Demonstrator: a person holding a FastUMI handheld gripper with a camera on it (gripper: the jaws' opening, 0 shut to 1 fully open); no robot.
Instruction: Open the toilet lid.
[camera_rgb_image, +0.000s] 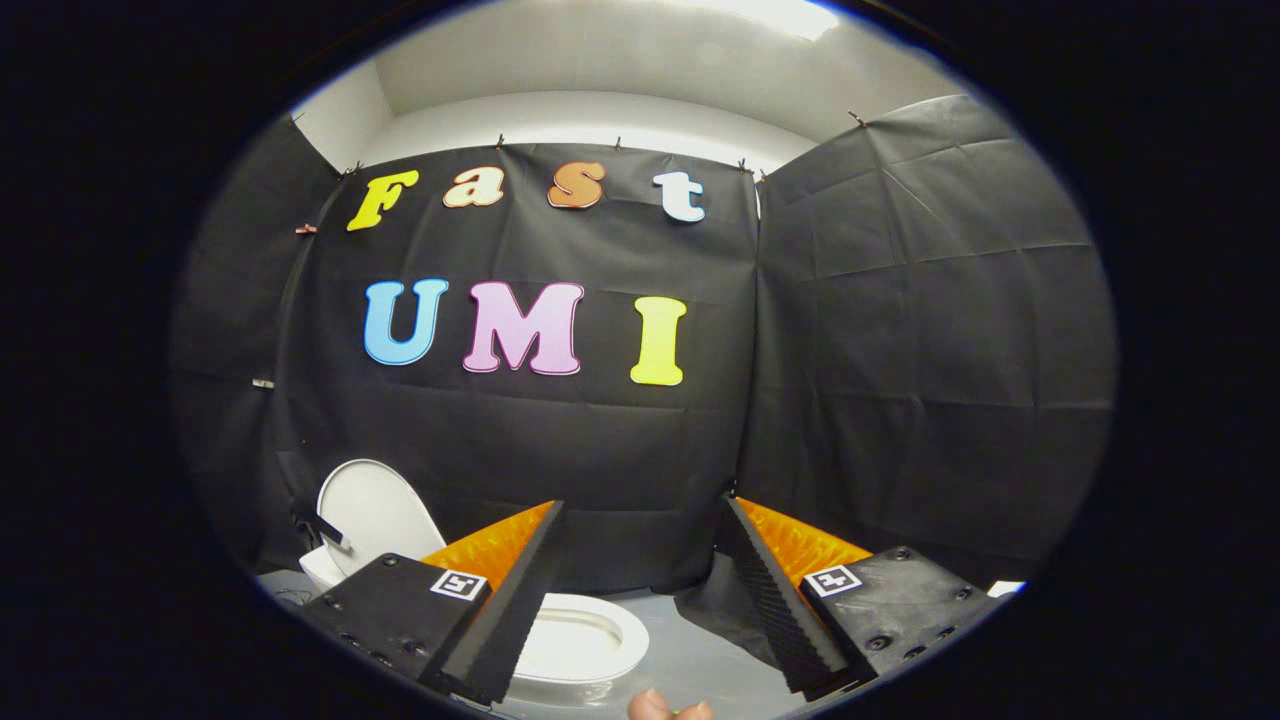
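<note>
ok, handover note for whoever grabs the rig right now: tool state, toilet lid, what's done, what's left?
Tool: fingers open, gripping nothing, held above the toilet.
Toilet lid: already raised, standing upright behind the left finger, in front of the black cloth wall.
Seat and bowl: seat down, bowl exposed, below and between the fingers.
Done: lid looks open.
Left: probably nothing; just back the tool away.

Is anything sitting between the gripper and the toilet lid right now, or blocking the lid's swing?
Nothing visible does. The toilet lid already stands upright against the black cloth wall, beyond the left finger, with the seat exposed below. The gripper is open and apart from the lid, holding nothing, with only open air between them.
</note>
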